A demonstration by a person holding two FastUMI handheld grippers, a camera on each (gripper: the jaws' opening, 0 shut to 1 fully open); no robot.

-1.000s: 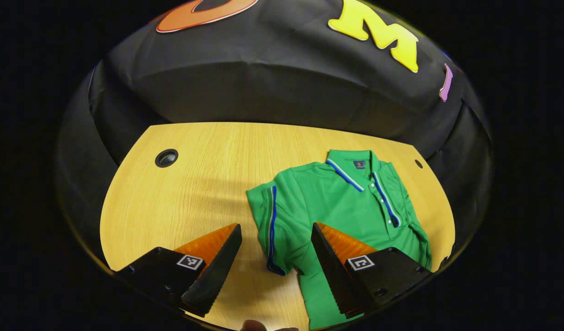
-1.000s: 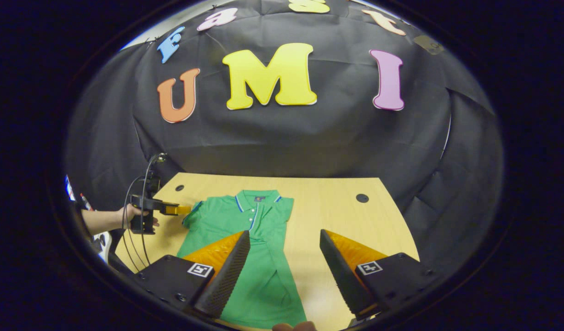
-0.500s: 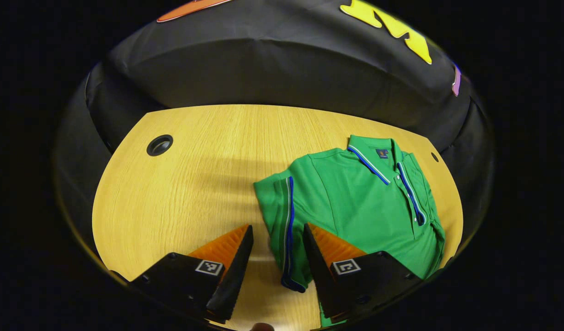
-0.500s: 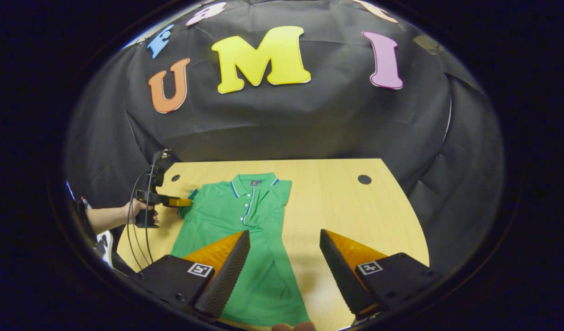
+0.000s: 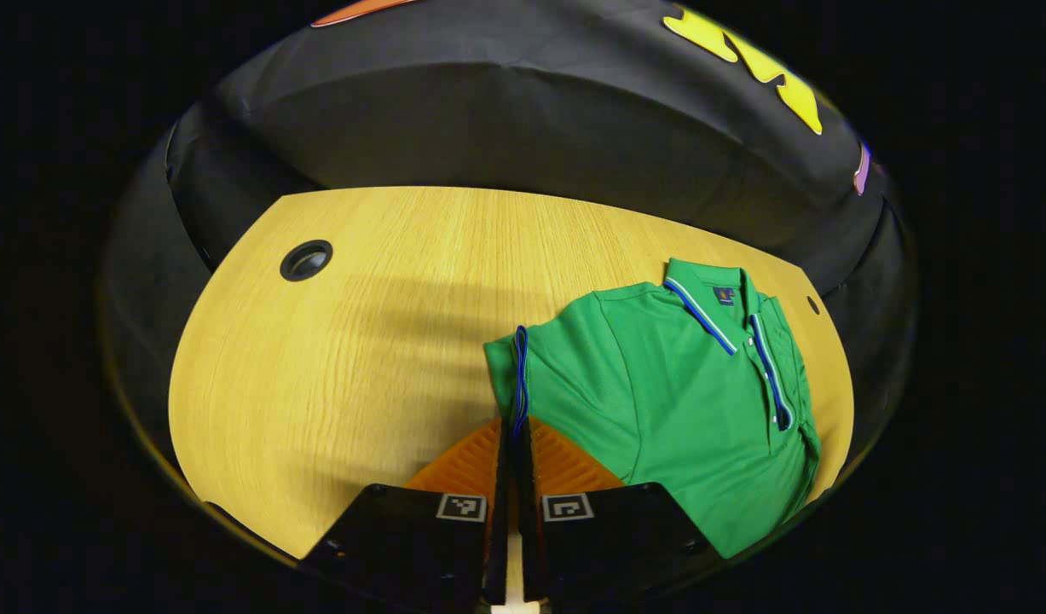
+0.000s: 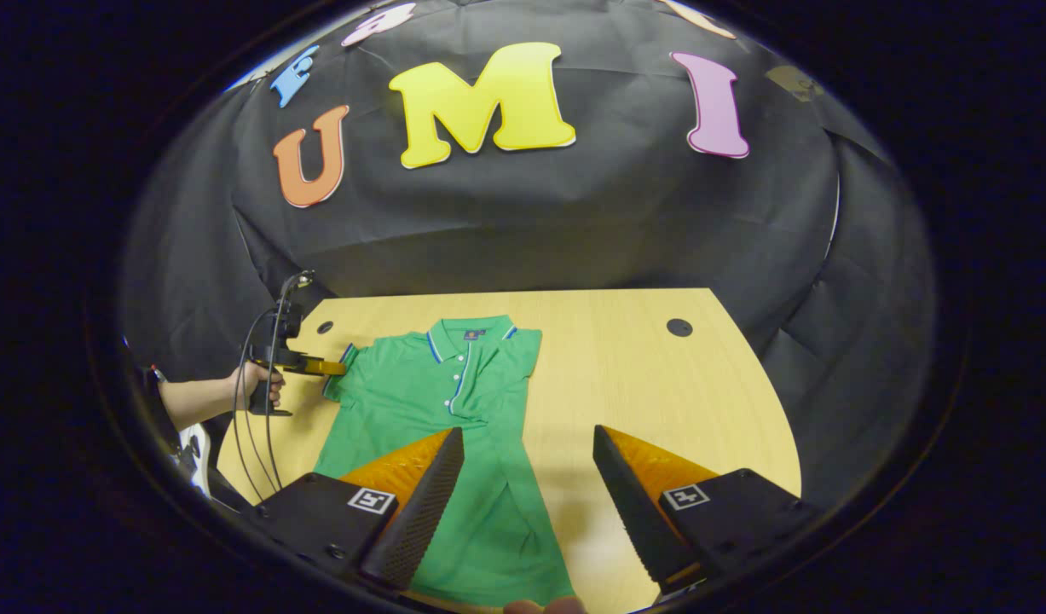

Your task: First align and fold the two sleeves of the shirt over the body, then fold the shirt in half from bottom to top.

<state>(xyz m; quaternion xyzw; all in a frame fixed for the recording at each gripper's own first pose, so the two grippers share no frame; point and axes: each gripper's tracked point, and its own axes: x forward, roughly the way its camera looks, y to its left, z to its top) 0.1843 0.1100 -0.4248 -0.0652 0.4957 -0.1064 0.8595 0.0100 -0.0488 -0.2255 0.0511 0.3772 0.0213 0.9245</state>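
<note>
Green short-sleeved polo shirt (image 6: 437,409) with blue-and-white striped collar trim: lies front up on the light wooden table (image 6: 625,375), collar toward the far edge, its right side folded in over the body. Left gripper (image 5: 516,431): fingers pressed together on the blue-edged cuff of the shirt's left sleeve (image 5: 520,375); seen from the right gripper view at the table's left side, held by a hand (image 6: 254,388). Right gripper (image 6: 527,477): jaws wide apart, empty, above the shirt's near hem.
</note>
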